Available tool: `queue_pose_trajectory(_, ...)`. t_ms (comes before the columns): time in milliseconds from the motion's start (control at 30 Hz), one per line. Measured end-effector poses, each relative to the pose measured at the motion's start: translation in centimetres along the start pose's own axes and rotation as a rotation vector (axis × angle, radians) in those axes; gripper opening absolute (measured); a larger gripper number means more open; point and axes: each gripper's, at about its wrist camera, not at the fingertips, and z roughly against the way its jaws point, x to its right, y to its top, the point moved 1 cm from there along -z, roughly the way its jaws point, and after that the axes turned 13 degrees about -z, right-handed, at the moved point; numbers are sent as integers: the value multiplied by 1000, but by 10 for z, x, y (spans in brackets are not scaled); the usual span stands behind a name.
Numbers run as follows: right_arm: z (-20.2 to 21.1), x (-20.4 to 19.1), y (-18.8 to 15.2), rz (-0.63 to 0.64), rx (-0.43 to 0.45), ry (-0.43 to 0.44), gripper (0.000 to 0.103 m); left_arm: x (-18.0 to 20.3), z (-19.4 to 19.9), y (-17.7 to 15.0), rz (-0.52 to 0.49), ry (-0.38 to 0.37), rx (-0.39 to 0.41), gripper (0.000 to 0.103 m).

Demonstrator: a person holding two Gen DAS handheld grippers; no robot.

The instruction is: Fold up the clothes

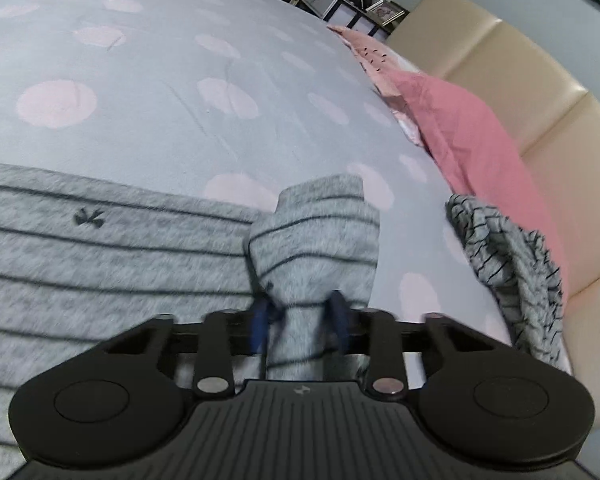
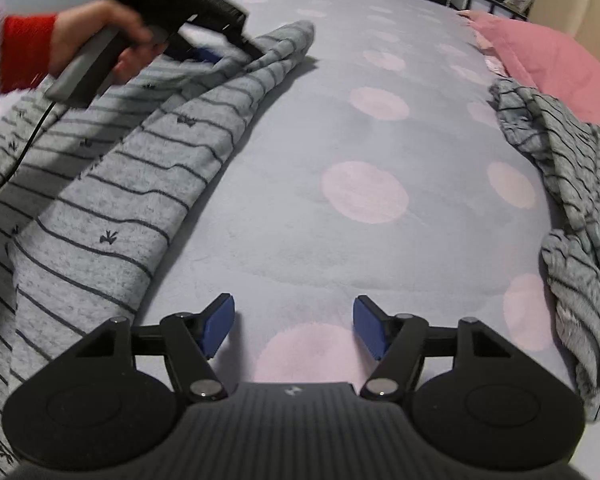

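A grey striped top (image 2: 112,184), patterned with thin dark lines and small dark motifs, lies spread on the left part of a bed covered by a pale lilac sheet with pink dots (image 2: 364,192). One sleeve (image 1: 316,240) of the top is lifted off the sheet: in the left wrist view it rises between the blue pads (image 1: 260,324) of the left gripper (image 1: 300,320), which are drawn close together and clamped on the fabric, the cuff end drooping forward beyond them. In the right wrist view the same gripper appears at upper left, held by a hand (image 2: 96,40) with a red cuff (image 2: 28,48) at the wrist, a thin black cable (image 2: 24,152) trailing from its handle across the garment. The right gripper (image 2: 294,328) hangs over bare sheet to the right of the top, its blue pads (image 2: 220,328) standing well apart with nothing between them and touching no cloth. A second, crumpled grey striped garment (image 2: 572,208) lies in a heap near the right edge of the bed, well apart from the first and just beside a pink pillow (image 2: 548,64). A cream padded headboard (image 1: 540,92) runs behind the pillow, and a small shelf unit (image 1: 340,4) stands beyond the bed's far corner.
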Motion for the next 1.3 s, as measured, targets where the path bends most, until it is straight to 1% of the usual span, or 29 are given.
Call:
queue_pose_trajectory(33,-2,-2,1,13,-4,-4,69,-1,0,1,0,-3,9,9)
queue_pose_trajectory(167,-7,-7,0,24,-15,-3,69,0,9,6,-36,6,48,8)
queue_pose_trajectory(300,-8,-6,-2,13,-20,0,69,0,38,11,-82,60,101,8)
queue_pose_trajectory(333,-7,-6,-2,9,-19,1,69,-1,44,12,-98,82,101,8)
queue_pose_trajectory(367,-7,-6,-3,7,-19,0,69,-1,49,14,-116,104,99,8)
queue_pose_trajectory(433,-7,-7,-2,9,-18,-2,69,-4,51,15,-164,151,68,8)
queue_pose_trajectory(500,-6,-9,-3,9,-17,-2,69,-8,44,12,-181,205,22,8)
queue_pose_trajectory(567,-6,-11,-2,13,-17,1,69,-13,33,7,-186,224,-17,10)
queue_pose_trajectory(600,-6,-12,-2,15,-16,3,69,-15,29,5,-184,249,-27,18)
queue_pose_trajectory(633,-6,-12,-3,15,-16,4,69,-18,28,3,-164,272,-29,31)
queue_pose_trajectory(667,-5,-12,-3,15,-16,5,69,-20,27,1,-145,293,-28,38)
queue_pose_trajectory(700,-5,-13,-4,16,-16,7,69,-21,29,0,-128,306,-14,47)
queue_pose_trajectory(767,-3,-11,-4,8,-14,7,69,-21,39,-4,-109,308,7,49)
queue_pose_trajectory(833,-1,-9,-5,-1,-13,8,69,-19,51,-9,-99,293,-1,49)
queue_pose_trajectory(900,1,-7,-6,-9,-11,8,69,-14,70,-20,-83,270,-2,49)
queue_pose_trajectory(967,4,-5,-5,-11,-1,9,69,-8,91,-36,-63,229,-13,49)
queue_pose_trajectory(1033,6,-5,-4,-10,12,12,69,4,111,-55,-33,203,-44,49)
queue_pose_trajectory(1133,10,-7,-6,-17,23,31,69,25,141,-95,21,152,-75,49)
queue_pose_trajectory(1167,12,-8,-7,-15,25,38,69,29,148,-107,40,148,-92,50)
queue_pose_trajectory(1267,17,-10,-8,-23,33,62,69,38,165,-150,144,181,-135,50)
queue_pose_trajectory(1300,19,-10,-8,-26,40,68,69,40,170,-164,181,176,-145,50)
